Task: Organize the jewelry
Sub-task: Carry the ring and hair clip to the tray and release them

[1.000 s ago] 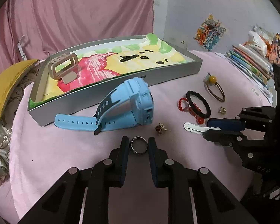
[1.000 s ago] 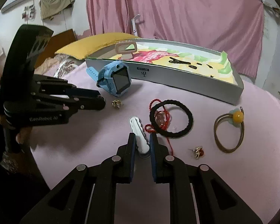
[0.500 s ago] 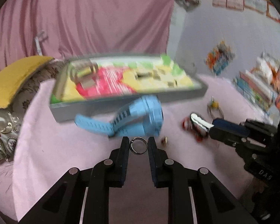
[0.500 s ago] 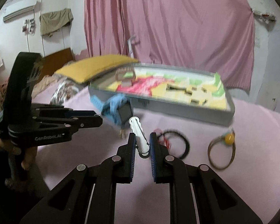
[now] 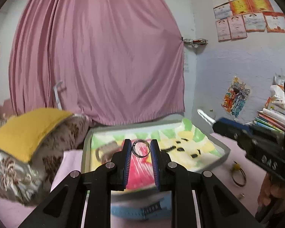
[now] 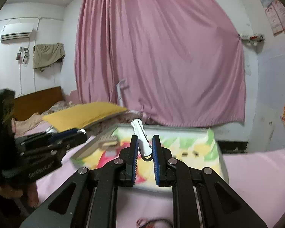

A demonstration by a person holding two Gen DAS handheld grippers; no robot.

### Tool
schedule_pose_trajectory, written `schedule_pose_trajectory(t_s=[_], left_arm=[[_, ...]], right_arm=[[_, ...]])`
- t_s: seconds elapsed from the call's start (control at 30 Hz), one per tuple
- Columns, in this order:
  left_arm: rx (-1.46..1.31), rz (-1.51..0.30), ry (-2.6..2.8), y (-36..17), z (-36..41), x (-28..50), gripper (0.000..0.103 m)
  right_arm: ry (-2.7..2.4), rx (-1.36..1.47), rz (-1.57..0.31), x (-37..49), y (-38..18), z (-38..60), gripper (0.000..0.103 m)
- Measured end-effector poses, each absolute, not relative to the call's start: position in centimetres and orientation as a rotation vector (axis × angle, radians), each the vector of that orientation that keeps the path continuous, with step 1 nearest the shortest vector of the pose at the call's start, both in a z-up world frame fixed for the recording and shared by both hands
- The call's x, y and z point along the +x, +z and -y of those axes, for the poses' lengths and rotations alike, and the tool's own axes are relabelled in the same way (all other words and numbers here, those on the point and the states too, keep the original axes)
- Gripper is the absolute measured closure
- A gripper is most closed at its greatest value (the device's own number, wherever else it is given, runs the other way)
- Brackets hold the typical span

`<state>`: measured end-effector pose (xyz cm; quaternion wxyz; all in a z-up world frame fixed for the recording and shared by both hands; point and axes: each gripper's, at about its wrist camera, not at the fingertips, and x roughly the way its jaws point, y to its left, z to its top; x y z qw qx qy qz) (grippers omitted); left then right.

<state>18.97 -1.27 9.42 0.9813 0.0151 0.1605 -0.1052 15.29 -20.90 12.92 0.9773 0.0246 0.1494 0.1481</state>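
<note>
My left gripper [image 5: 141, 148] is shut on a silver ring [image 5: 141, 148] and holds it in the air in front of the grey tray [image 5: 85, 144] with a colourful lining. My right gripper [image 6: 144, 144] is shut on a white hair clip [image 6: 140, 135], also lifted, facing the same tray [image 6: 219, 152]. A beige hair claw [image 6: 108, 142] lies in the tray's left end. The blue watch [image 5: 138, 209] lies on the pink cloth just below the left gripper. A brown hair tie with a yellow bead [image 5: 238, 174] lies on the cloth at the right.
A yellow pillow [image 5: 26, 131] on a patterned cushion lies left of the tray. A pink curtain [image 5: 96, 57] hangs behind. Books [image 5: 269, 119] are stacked at the right. A red bracelet [image 6: 152, 223] shows at the bottom edge of the right wrist view.
Both grippers have lifted off the cloth with the ring and the clip and moved up toward the tray. The views are blurred by motion.
</note>
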Motion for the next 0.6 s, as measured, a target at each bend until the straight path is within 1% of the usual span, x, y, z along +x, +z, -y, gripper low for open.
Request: schedule_pose_trajectory(t_s=[0.3, 0.43, 0.6], left_arm=[[0.041, -0.295, -0.196, 9.6, 1.0, 22.3, 0.084], [0.017, -0.303, -0.188, 9.5, 0.5, 23.7, 0.084], [-0.03, -0.373, -0.185, 8.4, -0.2, 25.3, 0.084]], right_arm=[[0.271, 0.034, -0.29, 18.7, 13.5, 19.6, 0.09], [0.276, 0.024, -0.329, 19.9, 13.0, 19.1, 0.09], [0.291, 0.014, -0.415, 21.6, 11.9, 18.4, 0.09]])
